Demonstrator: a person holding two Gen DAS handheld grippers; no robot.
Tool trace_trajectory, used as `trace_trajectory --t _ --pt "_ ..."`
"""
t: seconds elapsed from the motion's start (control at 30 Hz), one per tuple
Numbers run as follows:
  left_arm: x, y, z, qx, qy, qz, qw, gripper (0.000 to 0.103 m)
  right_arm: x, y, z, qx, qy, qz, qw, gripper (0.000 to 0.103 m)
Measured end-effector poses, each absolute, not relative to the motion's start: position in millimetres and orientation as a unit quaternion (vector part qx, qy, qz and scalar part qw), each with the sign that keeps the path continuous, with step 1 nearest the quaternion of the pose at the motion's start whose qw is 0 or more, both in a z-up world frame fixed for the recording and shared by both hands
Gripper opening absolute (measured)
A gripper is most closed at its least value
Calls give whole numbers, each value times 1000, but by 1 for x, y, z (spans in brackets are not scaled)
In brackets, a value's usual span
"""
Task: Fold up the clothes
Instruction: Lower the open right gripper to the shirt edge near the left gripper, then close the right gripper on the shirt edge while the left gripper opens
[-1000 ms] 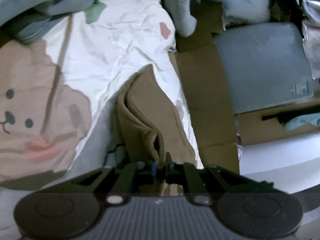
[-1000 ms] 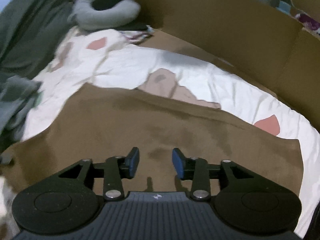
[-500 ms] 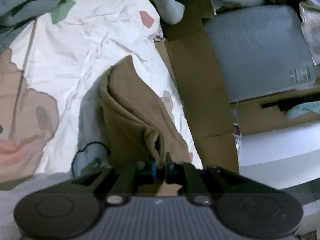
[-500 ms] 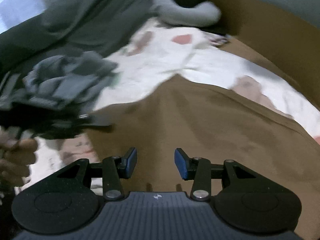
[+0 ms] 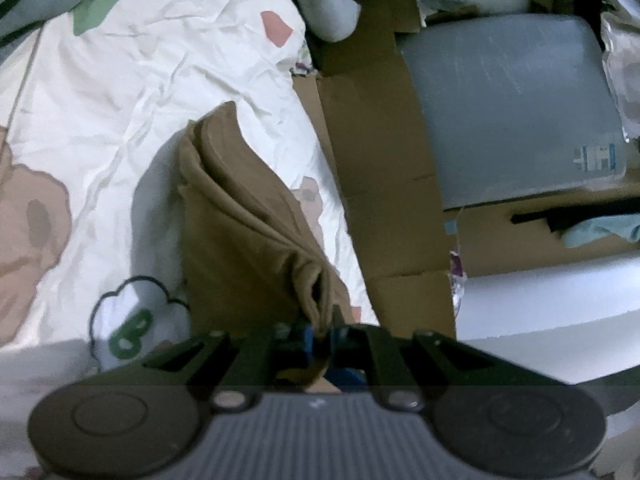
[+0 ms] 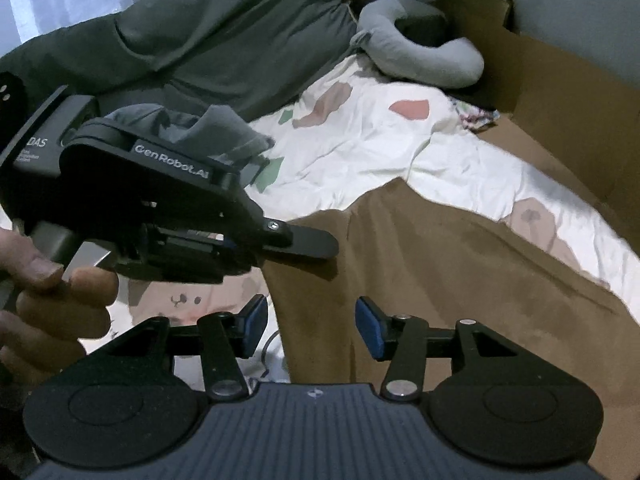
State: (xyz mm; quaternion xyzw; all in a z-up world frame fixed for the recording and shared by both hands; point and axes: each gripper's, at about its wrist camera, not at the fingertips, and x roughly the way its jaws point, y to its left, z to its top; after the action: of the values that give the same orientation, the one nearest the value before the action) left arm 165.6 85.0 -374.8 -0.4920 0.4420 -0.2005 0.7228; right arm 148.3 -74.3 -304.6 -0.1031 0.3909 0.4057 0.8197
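fold is partway by my read: brown garment [image 6: 460,280] lies on the white printed bedsheet [image 5: 168,92], one edge doubled and lifted, not yet laid flat or squared. left gripper [image 5: 320,334] is clamped tight on that bunched brown edge. right gripper [image 6: 310,324] hovers over the cloth, jaws opening, nothing between them. cardboard box [image 5: 380,152] beside the bed: contents can't be made out. grey clothes pile [image 6: 200,128] looks unfolded, so more is left.

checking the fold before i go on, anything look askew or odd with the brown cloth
Yes: the brown cloth is bunched into uneven pleats where the left tool pinches its edge, and its far edge lies wavy across the white sheet. No tears or spills show.
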Motion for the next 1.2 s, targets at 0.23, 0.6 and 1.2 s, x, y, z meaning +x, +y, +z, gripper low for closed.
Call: trace_trajectory --t 0.23,0.6,1.2 --pt "167 81 -374 -504 440 -201 716 8 152 -51 -307 -135 386 371 834 55" --pt "165 76 -375 -513 444 -203 706 8 145 -28 -320 -196 383 336 838 30" --pt "171 123 -377 -575 387 -184 697 75 158 -47 -324 -170 386 331 844 5"
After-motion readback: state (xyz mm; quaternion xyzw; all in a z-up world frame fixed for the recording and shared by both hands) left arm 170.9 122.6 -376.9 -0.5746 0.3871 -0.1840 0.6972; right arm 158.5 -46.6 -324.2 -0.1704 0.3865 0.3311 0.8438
